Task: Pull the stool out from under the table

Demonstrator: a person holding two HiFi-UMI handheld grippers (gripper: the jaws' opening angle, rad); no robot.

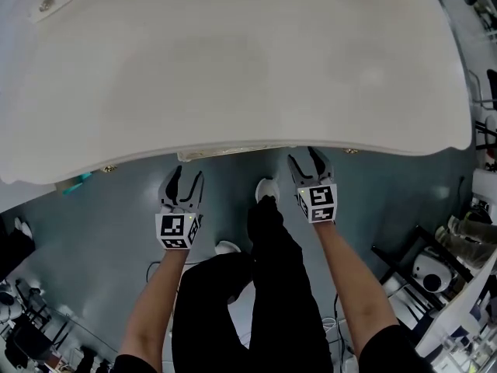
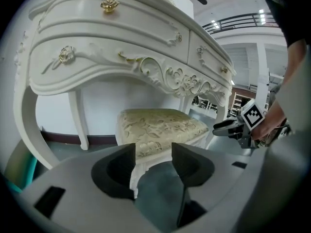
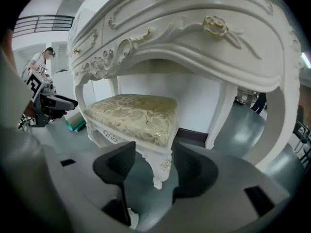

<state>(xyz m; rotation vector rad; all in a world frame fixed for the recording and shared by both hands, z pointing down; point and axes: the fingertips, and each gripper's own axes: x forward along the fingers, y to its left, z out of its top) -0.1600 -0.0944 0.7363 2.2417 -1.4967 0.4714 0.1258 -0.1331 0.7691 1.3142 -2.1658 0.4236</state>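
A white carved stool with a gold floral cushion (image 2: 160, 127) stands under the ornate white table (image 2: 121, 47). In the head view the tabletop (image 1: 233, 68) hides it. My left gripper (image 2: 153, 166) is open, a short way in front of the stool's left front corner leg, with nothing between its pads. My right gripper (image 3: 153, 171) is open too, facing the stool (image 3: 133, 113) at its right front leg and apart from it. From above, the left gripper (image 1: 186, 179) and the right gripper (image 1: 308, 160) both point at the table's front edge.
White table legs (image 2: 77, 115) (image 3: 218, 115) flank the stool. The person's dark trouser legs and white shoes (image 1: 266, 189) stand between the grippers. A teal object (image 1: 78, 183) lies on the grey floor at left. Equipment and a black frame (image 1: 435, 266) crowd the right.
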